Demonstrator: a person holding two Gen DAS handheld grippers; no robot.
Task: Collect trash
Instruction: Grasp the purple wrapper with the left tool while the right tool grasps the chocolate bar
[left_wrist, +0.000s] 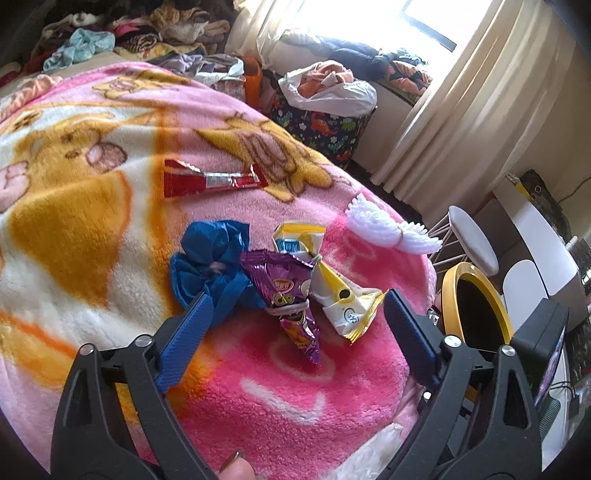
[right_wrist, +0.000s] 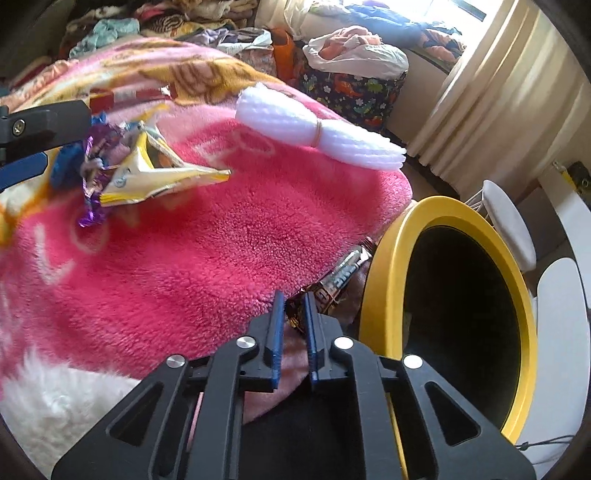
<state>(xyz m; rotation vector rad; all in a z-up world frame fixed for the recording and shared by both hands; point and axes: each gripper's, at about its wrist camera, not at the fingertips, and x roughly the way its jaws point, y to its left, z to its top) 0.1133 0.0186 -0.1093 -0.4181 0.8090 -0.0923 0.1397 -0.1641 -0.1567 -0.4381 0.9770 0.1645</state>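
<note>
A purple snack wrapper (left_wrist: 291, 291) and a yellow-white wrapper (left_wrist: 343, 295) lie on the pink blanket (left_wrist: 295, 387), with a crumpled blue wrapper (left_wrist: 210, 258) to their left. My left gripper (left_wrist: 295, 299) hangs open over them, one finger on each side, touching nothing. Farther back lies a red wrapper (left_wrist: 207, 181). In the right wrist view my right gripper (right_wrist: 293, 297) is shut on a dark brown wrapper (right_wrist: 332, 284) at the blanket's edge, just beside the yellow-rimmed bin (right_wrist: 388, 258). The same purple and yellow wrappers (right_wrist: 147, 173) show at upper left under the left gripper's finger (right_wrist: 22, 170).
A bundle of white foam netting (left_wrist: 391, 229) tied with a rubber band lies near the bed's corner. The bin (left_wrist: 448, 295) stands on the floor beside the bed, its inside dark. A white stool (left_wrist: 472, 236), a patterned laundry basket (left_wrist: 321, 125) and curtains lie beyond.
</note>
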